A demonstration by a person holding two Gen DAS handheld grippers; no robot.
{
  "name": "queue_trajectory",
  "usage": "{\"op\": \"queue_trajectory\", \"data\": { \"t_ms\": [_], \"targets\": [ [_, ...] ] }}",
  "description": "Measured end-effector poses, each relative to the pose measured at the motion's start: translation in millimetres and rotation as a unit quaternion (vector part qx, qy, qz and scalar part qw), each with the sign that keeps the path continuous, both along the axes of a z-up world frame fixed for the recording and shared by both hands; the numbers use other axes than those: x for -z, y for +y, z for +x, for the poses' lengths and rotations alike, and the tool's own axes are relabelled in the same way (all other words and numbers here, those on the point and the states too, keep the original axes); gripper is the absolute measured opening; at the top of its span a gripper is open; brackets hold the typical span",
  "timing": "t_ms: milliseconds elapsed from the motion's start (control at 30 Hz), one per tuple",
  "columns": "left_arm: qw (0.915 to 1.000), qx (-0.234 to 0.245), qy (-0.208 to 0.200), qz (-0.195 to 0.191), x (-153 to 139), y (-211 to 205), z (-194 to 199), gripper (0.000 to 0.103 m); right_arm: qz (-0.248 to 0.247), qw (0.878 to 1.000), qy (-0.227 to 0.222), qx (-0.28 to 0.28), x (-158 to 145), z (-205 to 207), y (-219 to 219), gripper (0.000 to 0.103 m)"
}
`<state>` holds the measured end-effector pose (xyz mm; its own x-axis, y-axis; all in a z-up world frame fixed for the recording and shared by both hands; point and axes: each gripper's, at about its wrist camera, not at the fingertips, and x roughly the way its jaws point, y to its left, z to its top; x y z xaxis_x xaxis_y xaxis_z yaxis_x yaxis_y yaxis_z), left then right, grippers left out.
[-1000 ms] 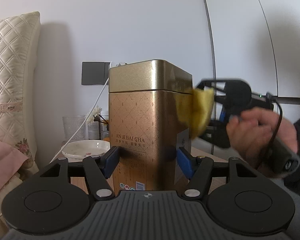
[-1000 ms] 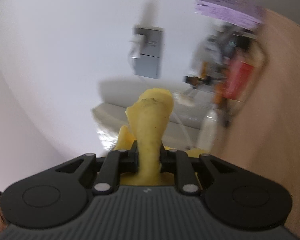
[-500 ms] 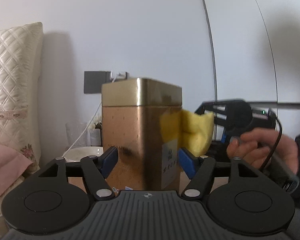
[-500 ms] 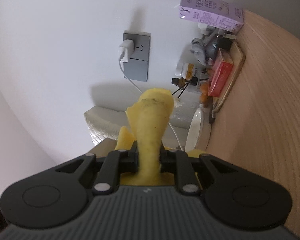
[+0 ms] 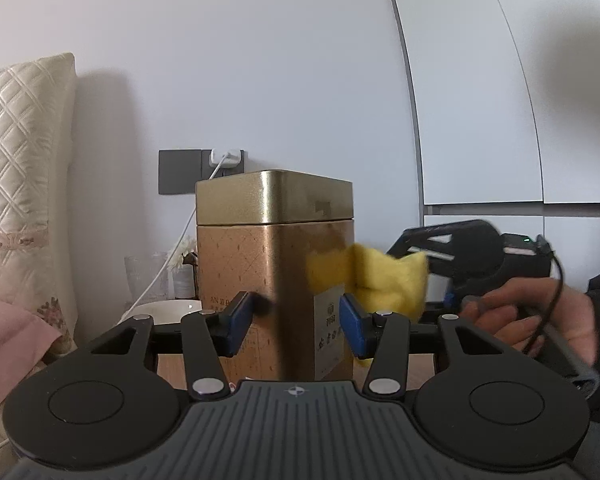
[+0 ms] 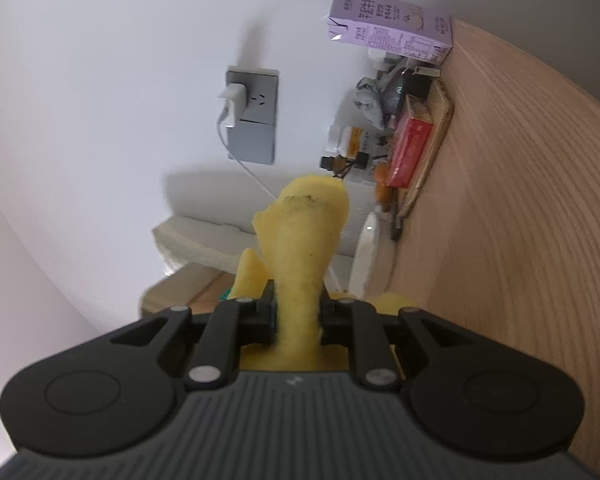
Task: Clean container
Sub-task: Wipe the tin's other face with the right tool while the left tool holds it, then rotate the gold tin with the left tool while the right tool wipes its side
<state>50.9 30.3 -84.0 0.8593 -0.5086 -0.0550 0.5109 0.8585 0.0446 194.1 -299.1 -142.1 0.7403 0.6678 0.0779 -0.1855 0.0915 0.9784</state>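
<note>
A tall gold tea tin [image 5: 274,248] with a lid stands between the blue pads of my left gripper [image 5: 296,322], which is shut on its lower body. My right gripper [image 6: 298,314] is shut on a yellow cloth [image 6: 306,248]. In the left wrist view the yellow cloth [image 5: 370,280] presses against the tin's right face, with the right gripper [image 5: 460,256] and the hand holding it behind it. In the right wrist view a corner of the tin [image 6: 180,288] shows low at the left, mostly hidden by the gripper body.
A wooden table [image 6: 520,220] carries a purple carton [image 6: 388,26], a red box [image 6: 412,146] on a tray, small bottles and a white plate [image 6: 364,256]. A wall socket with a white charger [image 5: 226,160] is behind. A quilted headboard [image 5: 20,184] stands at the left.
The tin has turned in my left gripper, showing a corner edge and its label side. The yellow cloth has slid down the tin's right face from near the lid to mid-height.
</note>
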Motion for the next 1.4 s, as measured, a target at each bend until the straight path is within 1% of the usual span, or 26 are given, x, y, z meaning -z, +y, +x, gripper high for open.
{"op": "queue_trajectory", "data": {
  "t_ms": [33,67,200,300,433,600,733,800,833,867,933,967,1067,1100,1167,1200,1267,1400],
  "targets": [
    [1.0,0.004,0.0,0.002,-0.1,-0.1,0.0,0.055,0.001,1.0,-0.002,0.001,-1.0,-3.7,-0.5,0.019],
    [1.0,0.008,0.0,0.004,-0.1,-0.3,-0.2,0.06,0.0,1.0,-0.004,0.002,-2.0,-7.4,-1.0,0.019],
    [0.9998,0.007,-0.006,0.015,0.3,-5.1,1.0,0.067,0.003,1.0,0.006,0.007,2.0,-18.4,-2.9,0.019],
    [0.9999,0.003,-0.002,0.013,-0.8,-5.3,7.0,0.069,0.005,1.0,0.01,0.006,1.2,-20.2,-4.3,0.019],
    [0.9999,0.001,0.001,0.013,-2.5,-5.8,16.4,0.069,0.011,1.0,-0.005,-0.002,-4.0,-1.6,-6.6,0.019],
    [0.9998,-0.011,-0.011,0.01,-1.2,-7.7,8.5,0.069,0.018,0.999,-0.024,-0.012,-10.5,21.8,-9.4,0.019],
    [0.9988,-0.046,-0.012,-0.012,-1.5,-11.7,0.0,0.068,0.024,0.999,-0.04,-0.02,-15.6,40.5,-11.6,0.019],
    [0.9982,-0.057,-0.011,-0.014,-1.7,-12.3,-1.1,0.064,0.026,0.998,-0.049,-0.03,-18.2,53.1,-10.3,0.019],
    [0.9981,-0.06,-0.007,-0.015,-1.8,-12.1,-0.6,0.063,0.026,0.997,-0.056,-0.044,-19.5,63.8,-6.3,0.019],
    [0.9982,-0.059,-0.003,-0.015,-1.5,-11.9,0.7,0.059,0.032,0.996,-0.062,-0.063,-19.6,74.2,-1.9,0.019],
    [0.9984,-0.055,0.005,-0.015,-0.9,-11.7,3.6,0.054,0.044,0.991,-0.076,-0.098,-18.2,88.3,5.7,0.019],
    [0.9984,-0.053,0.009,-0.015,-0.6,-11.7,5.0,0.046,0.046,0.988,-0.088,-0.115,-18.5,92.9,9.3,0.019],
    [0.9985,-0.052,0.01,-0.016,0.5,-7.7,6.4,0.043,0.047,0.983,-0.112,-0.141,-21.1,96.7,14.4,0.019],
    [0.9985,-0.049,0.012,-0.018,0.1,-5.4,6.8,0.039,0.054,0.981,-0.114,-0.147,-20.0,97.3,13.4,0.019],
    [0.9983,-0.049,0.021,-0.025,-0.6,-1.1,10.6,0.034,0.068,0.978,-0.115,-0.159,-17.5,98.2,9.7,0.019],
    [0.998,-0.049,0.026,-0.029,-0.5,0.7,13.4,0.033,0.073,0.977,-0.116,-0.164,-16.7,98.0,7.0,0.019],
    [0.9977,-0.048,0.033,-0.034,-0.7,2.8,18.0,0.033,0.074,0.976,-0.12,-0.167,-17.3,94.5,3.2,0.019],
    [0.9977,-0.055,0.03,-0.028,-1.1,0.0,19.7,0.033,0.055,0.981,-0.114,-0.144,-16.0,82.9,-3.2,0.019]
  ]
}}
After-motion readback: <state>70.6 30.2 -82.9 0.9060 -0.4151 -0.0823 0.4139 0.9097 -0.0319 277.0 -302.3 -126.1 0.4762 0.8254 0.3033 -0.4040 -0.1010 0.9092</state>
